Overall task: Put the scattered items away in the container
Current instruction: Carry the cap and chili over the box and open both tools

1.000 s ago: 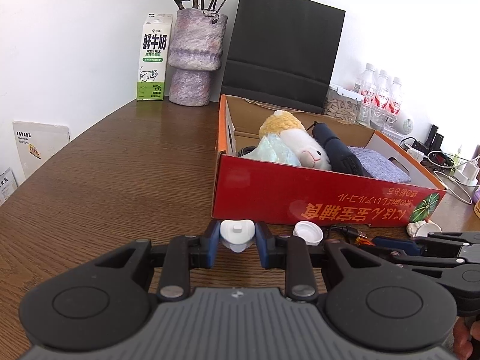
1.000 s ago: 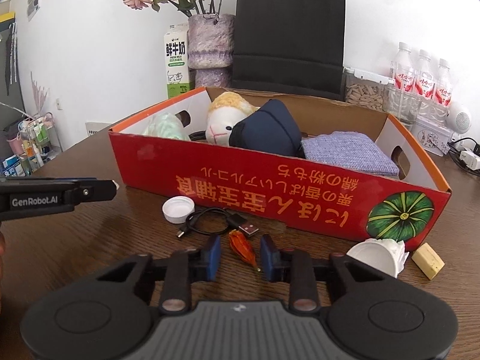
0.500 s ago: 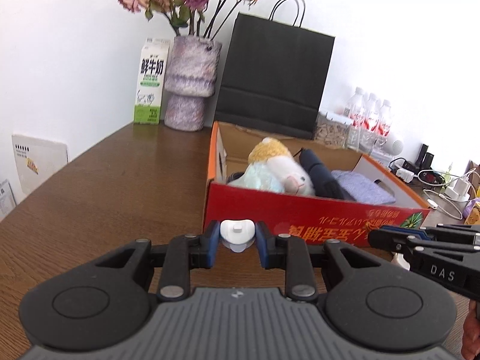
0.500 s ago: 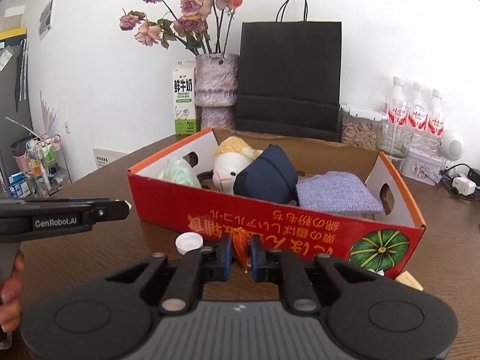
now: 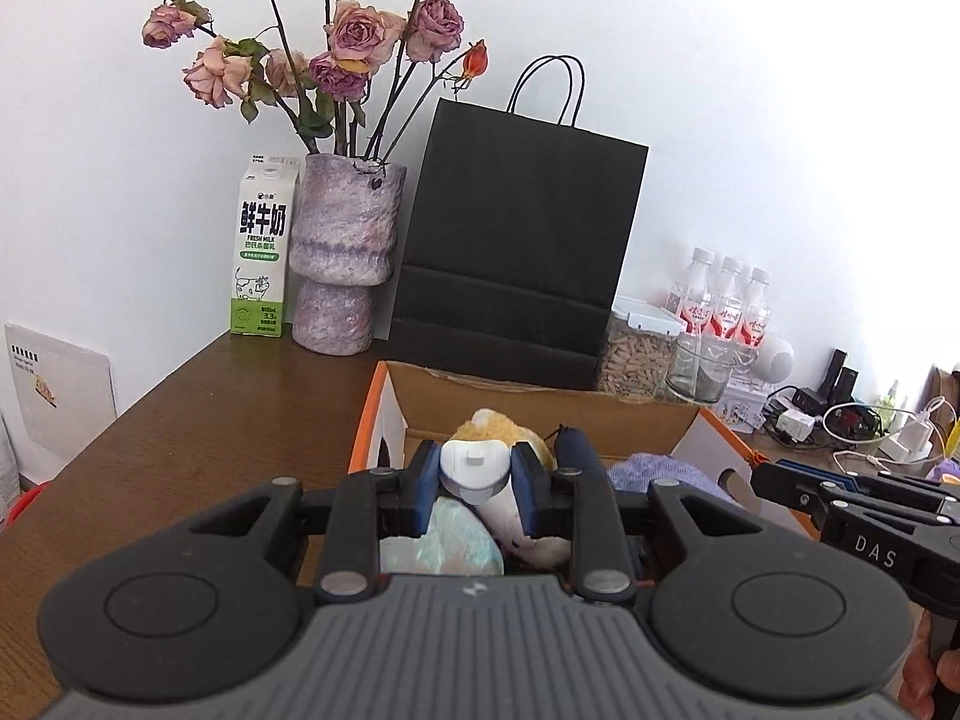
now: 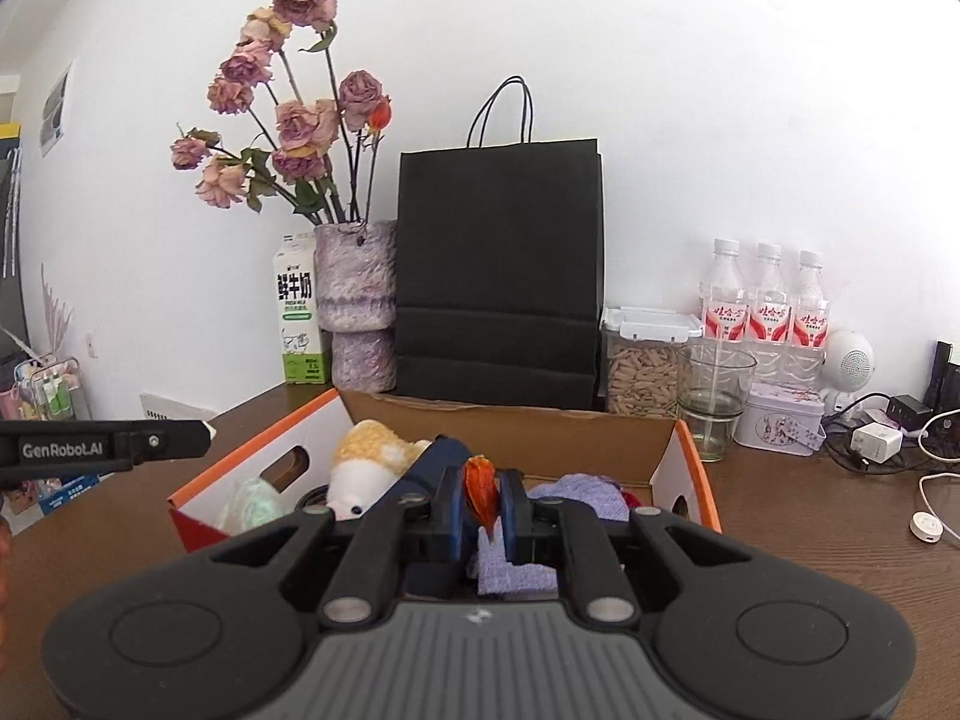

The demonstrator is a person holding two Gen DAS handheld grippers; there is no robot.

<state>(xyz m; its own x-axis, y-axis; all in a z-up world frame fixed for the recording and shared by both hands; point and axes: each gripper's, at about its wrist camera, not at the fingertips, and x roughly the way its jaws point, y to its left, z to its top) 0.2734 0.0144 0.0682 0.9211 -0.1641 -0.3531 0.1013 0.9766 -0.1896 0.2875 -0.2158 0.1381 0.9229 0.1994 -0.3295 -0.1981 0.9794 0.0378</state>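
left claw (image 5: 474,483) clamped on a white cap (image 5: 474,468), held in the air over the near part of the box (image 5: 384,414). right claw (image 6: 480,504) clamped on a small orange piece (image 6: 480,489), also in the air over the box, above the lilac cloth (image 6: 576,495).

box: red outside, orange rim, standing on the brown worktop (image 5: 198,420) toward its far edge. inside: plush toy (image 6: 366,468) with yellow top, pale green bundle (image 5: 444,540) at the left end, dark blue item (image 5: 576,450) in the middle, lilac cloth at the right end.

behind the box, along the far edge: milk carton (image 5: 261,252), vase (image 5: 342,264) with dried roses, black paper bag (image 5: 516,240), seed jar (image 6: 645,369), glass (image 6: 714,399), three water bottles (image 6: 765,306). cables and chargers at the far right corner.

each claw shows at the side of the other's view; part of a hand (image 5: 930,666) visible on the right one.
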